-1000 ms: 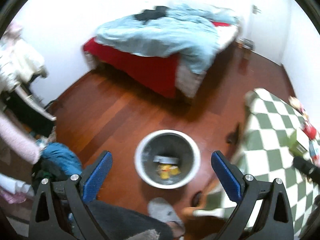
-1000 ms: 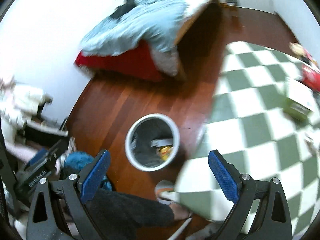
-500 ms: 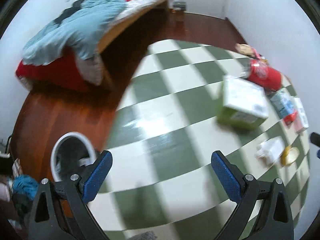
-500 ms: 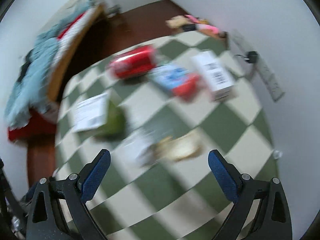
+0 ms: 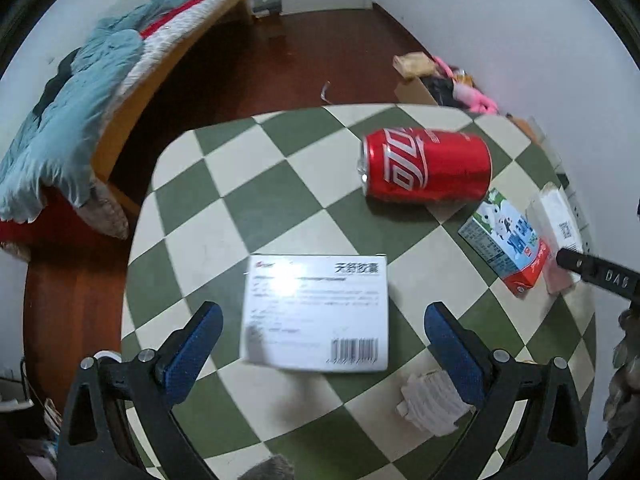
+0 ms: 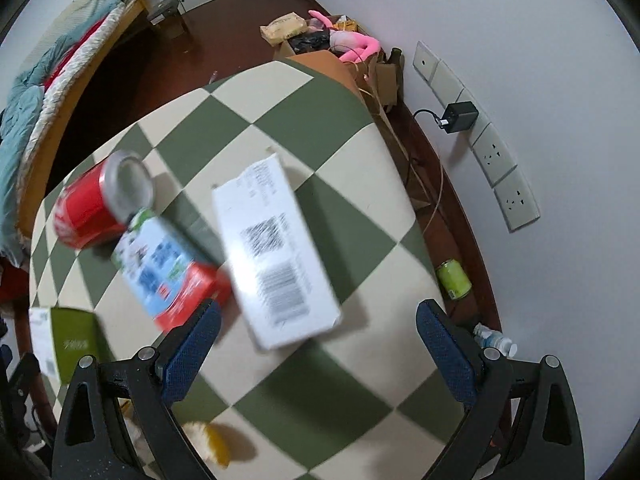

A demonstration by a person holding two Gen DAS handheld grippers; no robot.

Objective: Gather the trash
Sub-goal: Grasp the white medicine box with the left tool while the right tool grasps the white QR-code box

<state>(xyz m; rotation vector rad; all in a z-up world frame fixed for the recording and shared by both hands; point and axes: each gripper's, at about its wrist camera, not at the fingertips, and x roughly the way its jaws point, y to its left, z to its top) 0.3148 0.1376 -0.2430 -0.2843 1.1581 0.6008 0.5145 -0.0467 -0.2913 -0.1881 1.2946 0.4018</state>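
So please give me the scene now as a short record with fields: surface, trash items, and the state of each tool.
surface: checkered table, green and cream
trash items: red can lying on its side; milk carton beside it; white box with barcode; second white box; crumpled tissue
left tool: open, over the white box with barcode
right tool: open, near the second white box
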